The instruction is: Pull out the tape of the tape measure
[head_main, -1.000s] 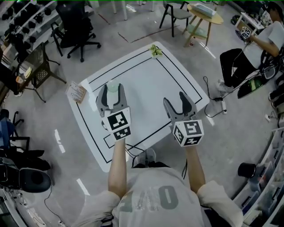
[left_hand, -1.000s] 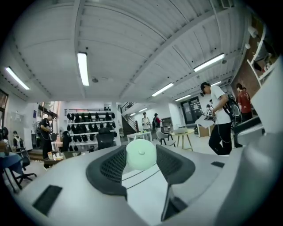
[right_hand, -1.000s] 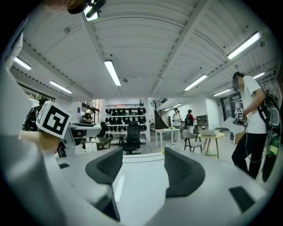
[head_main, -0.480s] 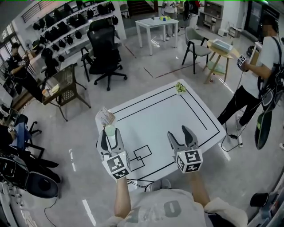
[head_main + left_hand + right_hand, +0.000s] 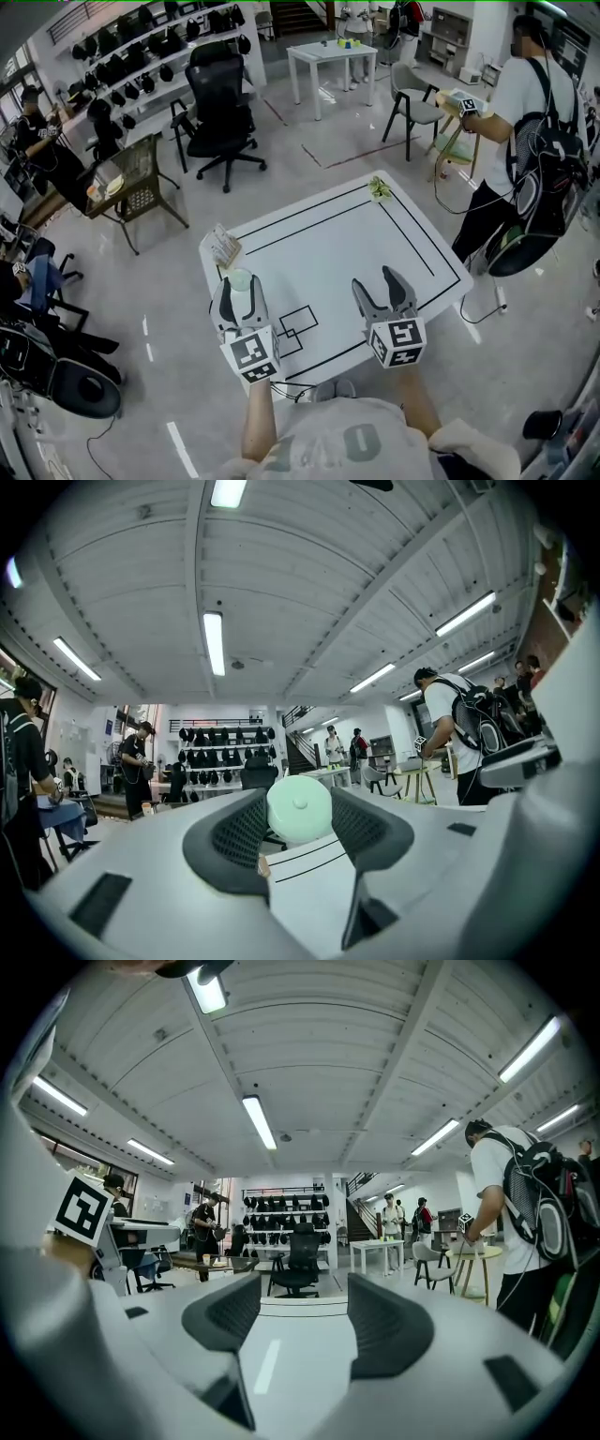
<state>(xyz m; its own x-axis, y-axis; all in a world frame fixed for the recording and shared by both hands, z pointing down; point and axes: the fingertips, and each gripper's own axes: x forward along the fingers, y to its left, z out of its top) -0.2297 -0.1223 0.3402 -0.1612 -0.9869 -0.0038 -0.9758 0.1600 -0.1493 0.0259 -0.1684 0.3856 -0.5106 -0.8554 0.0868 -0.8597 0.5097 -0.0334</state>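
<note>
The tape measure (image 5: 238, 279) is a small round pale green case. My left gripper (image 5: 236, 283) is shut on it and holds it above the near left part of the white table (image 5: 328, 239). In the left gripper view the case (image 5: 299, 808) sits between the two dark pads (image 5: 239, 834), and no pulled-out tape shows. My right gripper (image 5: 377, 284) hovers over the near right part of the table. It is open, and in the right gripper view nothing lies between its jaws (image 5: 300, 1312).
The table carries black rectangle lines, a small green object (image 5: 379, 187) at its far corner and a printed packet (image 5: 223, 247) at its left corner. A person with a backpack (image 5: 525, 141) stands close to the table's right side. An office chair (image 5: 220, 112) and other tables stand beyond.
The head view has tilted up from the table toward the room. Both grippers now sit nearer the table's front edge. The person with the backpack has come closer on the right.
</note>
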